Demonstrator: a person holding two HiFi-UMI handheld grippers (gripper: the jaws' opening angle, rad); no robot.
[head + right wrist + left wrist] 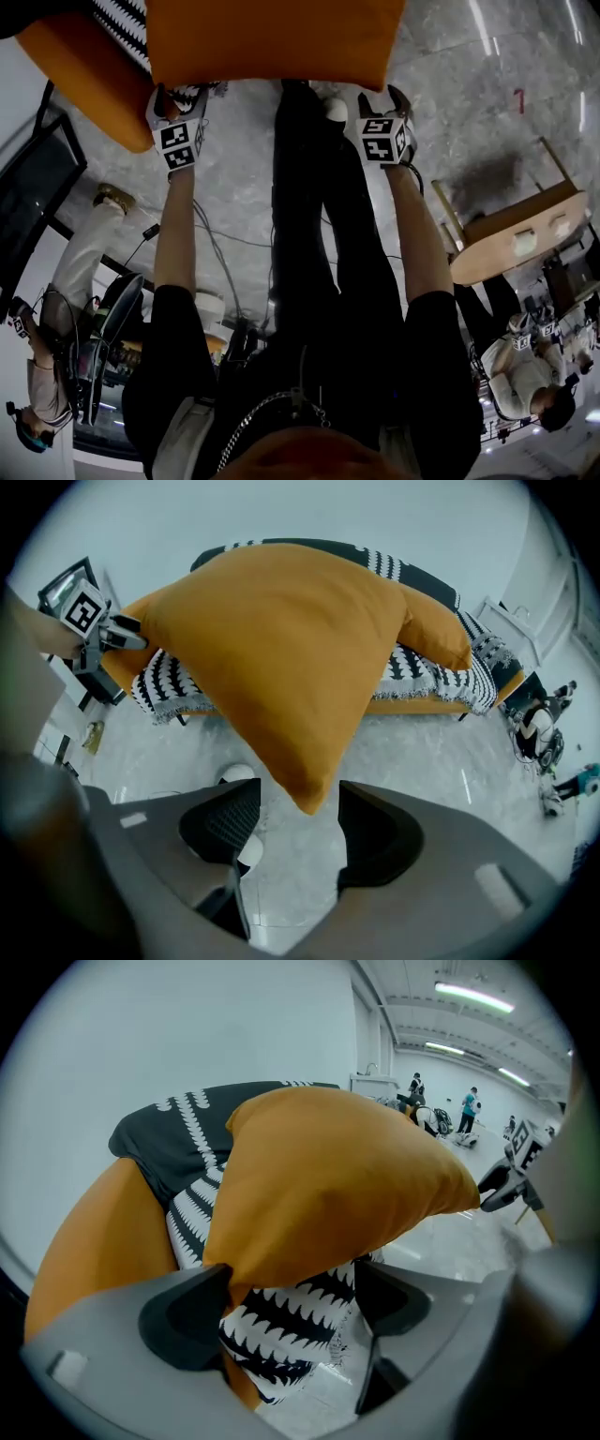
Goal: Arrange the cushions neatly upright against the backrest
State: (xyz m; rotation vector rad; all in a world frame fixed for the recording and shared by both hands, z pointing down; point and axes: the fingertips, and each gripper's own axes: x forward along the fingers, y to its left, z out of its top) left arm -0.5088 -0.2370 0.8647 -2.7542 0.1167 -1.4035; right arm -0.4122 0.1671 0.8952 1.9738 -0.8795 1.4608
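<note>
Inspecting at the front edge of the sofa [412,705]: orange cushion [272,639] found off the seat, out over the floor [422,761], not yet against the backrest. Left claw [291,1307] spread wide, one cushion corner loose between its pads, brushing one pad at most, not clamped. Right claw [298,832] likewise wide apart, opposite corner tip poking in between, touched by neither pad. Judged main hazard: no grip on either corner, hence a likely drop to the floor or a slump on the seat edge instead of standing upright. Also possible: snagging the black-and-white throw [169,691] on a re-grip, with that fabric right behind the left claw. Noted nearby: second orange cushion [436,630] farther along the seat, yet to be stood up; shoe [234,775] directly below the right claw; cable [216,244] across the floor; wooden chair [516,234] well apart; other people in the background.
</note>
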